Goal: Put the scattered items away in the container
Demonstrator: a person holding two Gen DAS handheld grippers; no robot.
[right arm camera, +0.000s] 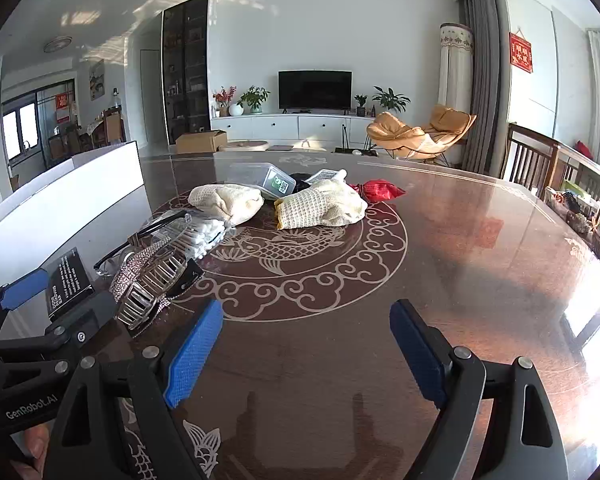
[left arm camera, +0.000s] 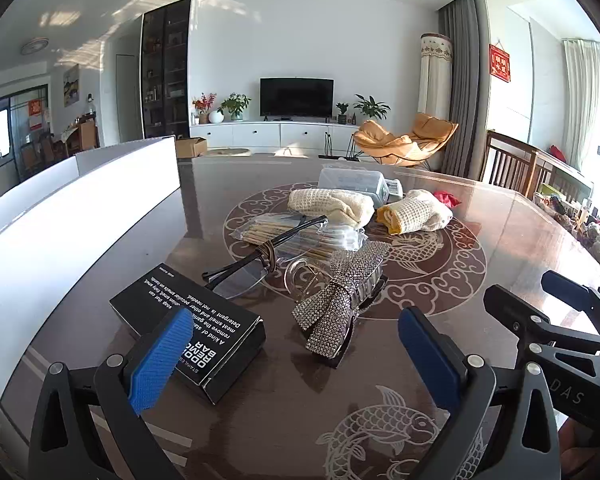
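Observation:
My left gripper point(left arm camera: 296, 354) is open and empty, low over the table; a rhinestone bow hair clip point(left arm camera: 340, 296) lies between and just beyond its fingers, a black soap box point(left arm camera: 192, 332) by the left finger. Safety glasses point(left arm camera: 260, 256), a pack of cotton swabs point(left arm camera: 300, 236) and two rolled cream cloths point(left arm camera: 332, 206) point(left arm camera: 416, 212) lie further off. The white container point(left arm camera: 72, 216) stands at the left. My right gripper point(right arm camera: 306, 344) is open and empty over bare table, the hair clip point(right arm camera: 148, 280) to its left.
A clear plastic box point(left arm camera: 354, 182) and a red pouch point(right arm camera: 380, 191) lie at the far side of the brown patterned table point(right arm camera: 460, 264). Wooden chairs point(right arm camera: 532, 160) stand at the right edge. The right gripper's body shows in the left view point(left arm camera: 560, 320).

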